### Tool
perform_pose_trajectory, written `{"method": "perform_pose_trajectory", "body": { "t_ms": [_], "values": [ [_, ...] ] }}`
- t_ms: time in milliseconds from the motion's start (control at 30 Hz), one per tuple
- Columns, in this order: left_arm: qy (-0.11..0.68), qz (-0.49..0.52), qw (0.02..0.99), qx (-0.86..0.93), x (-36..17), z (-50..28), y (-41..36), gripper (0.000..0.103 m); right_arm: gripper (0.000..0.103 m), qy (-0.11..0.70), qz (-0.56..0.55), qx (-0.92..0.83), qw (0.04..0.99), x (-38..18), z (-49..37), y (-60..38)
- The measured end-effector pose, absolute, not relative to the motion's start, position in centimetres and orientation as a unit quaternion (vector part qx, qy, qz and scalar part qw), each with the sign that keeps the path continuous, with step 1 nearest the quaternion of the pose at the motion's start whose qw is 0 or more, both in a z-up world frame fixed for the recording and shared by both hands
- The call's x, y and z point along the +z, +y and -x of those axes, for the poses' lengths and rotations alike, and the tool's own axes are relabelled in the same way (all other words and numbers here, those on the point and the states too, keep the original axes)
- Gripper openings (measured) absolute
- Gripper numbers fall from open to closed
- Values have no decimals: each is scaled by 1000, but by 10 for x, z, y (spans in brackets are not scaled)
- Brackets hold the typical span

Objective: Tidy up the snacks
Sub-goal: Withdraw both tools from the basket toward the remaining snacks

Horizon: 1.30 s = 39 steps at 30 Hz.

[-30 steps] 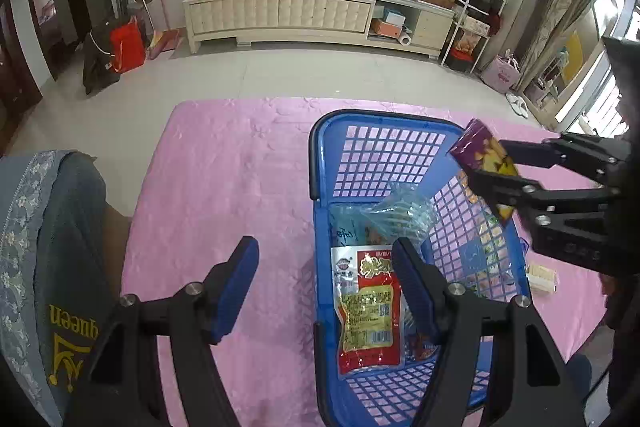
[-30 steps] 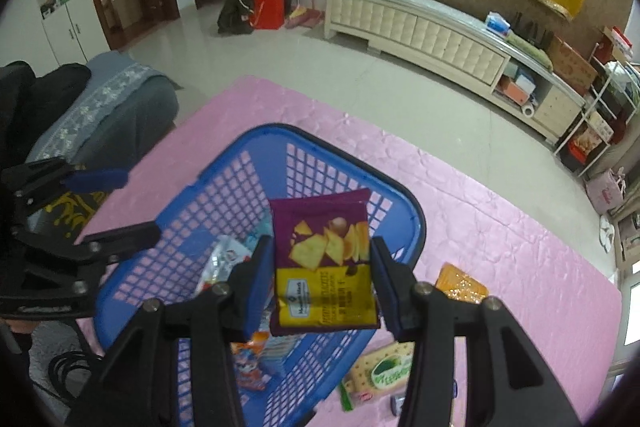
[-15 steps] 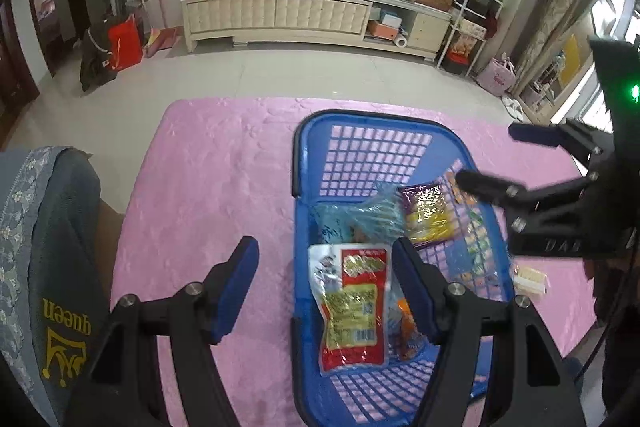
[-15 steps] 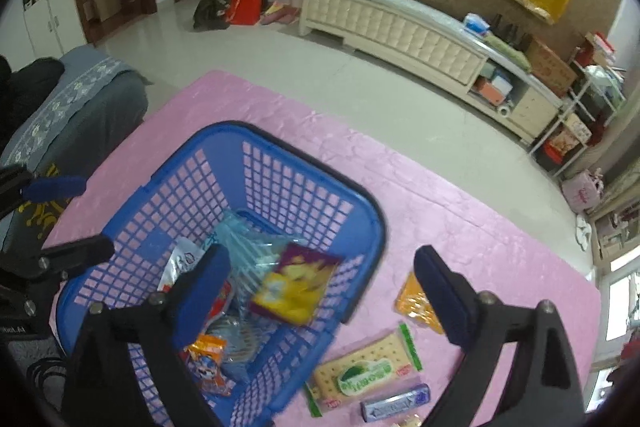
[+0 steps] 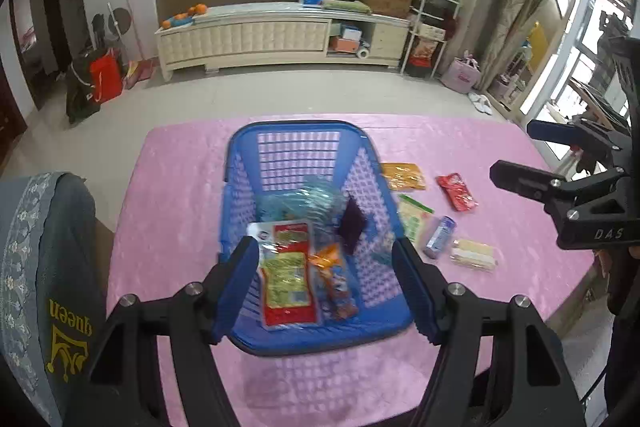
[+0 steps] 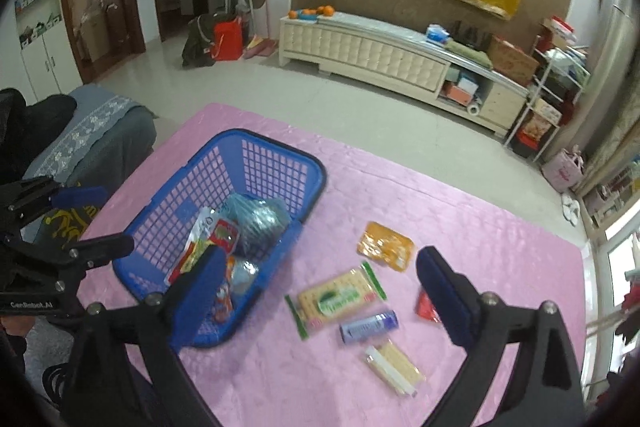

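Observation:
A blue basket (image 5: 298, 135) (image 6: 256, 141) stands on the pink table and holds several snacks: a red and yellow pack (image 5: 286, 275), a blue-green bag (image 5: 310, 201) and the purple chip bag (image 5: 353, 225). Right of it lie an orange pack (image 6: 385, 246), a green-edged cracker pack (image 6: 336, 297), a purple tube (image 6: 368, 326), a pale wafer pack (image 6: 394, 367) and a red pack (image 5: 457, 191). My left gripper (image 5: 325, 285) is open and empty above the basket's near end. My right gripper (image 6: 322, 301) is open and empty above the loose snacks.
The pink tablecloth (image 6: 480, 239) covers the table. A grey cushioned chair (image 5: 40, 267) stands at the table's left edge. A long white cabinet (image 5: 280, 35) runs along the far wall across bare floor.
My right gripper opened and dropped the purple chip bag into the basket, then drew back to the right over the loose snacks. My left gripper pulled back and the view widened.

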<state>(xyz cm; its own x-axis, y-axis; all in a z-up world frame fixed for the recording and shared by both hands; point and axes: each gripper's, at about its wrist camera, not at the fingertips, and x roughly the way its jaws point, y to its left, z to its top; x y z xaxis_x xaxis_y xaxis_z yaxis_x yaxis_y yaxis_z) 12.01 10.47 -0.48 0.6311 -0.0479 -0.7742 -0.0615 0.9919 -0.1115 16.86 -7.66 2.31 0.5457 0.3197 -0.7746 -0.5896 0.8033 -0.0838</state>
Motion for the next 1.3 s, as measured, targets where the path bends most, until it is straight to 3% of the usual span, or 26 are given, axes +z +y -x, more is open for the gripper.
{"method": "perform_pose_trajectory", "body": {
  "t_ms": [433,967,1300],
  "values": [
    [430,44,901,-38,-11,-109,29,67,98,385,156,246,876,25,-134,-153],
    [423,2,903,-77,-58,-105,-64,67,99,371,185,267,870,-29,-119,-212],
    [439,14,895,-76,-102,-119,-79,67,99,397,170,271,860,-77,-137,-243]
  ]
}}
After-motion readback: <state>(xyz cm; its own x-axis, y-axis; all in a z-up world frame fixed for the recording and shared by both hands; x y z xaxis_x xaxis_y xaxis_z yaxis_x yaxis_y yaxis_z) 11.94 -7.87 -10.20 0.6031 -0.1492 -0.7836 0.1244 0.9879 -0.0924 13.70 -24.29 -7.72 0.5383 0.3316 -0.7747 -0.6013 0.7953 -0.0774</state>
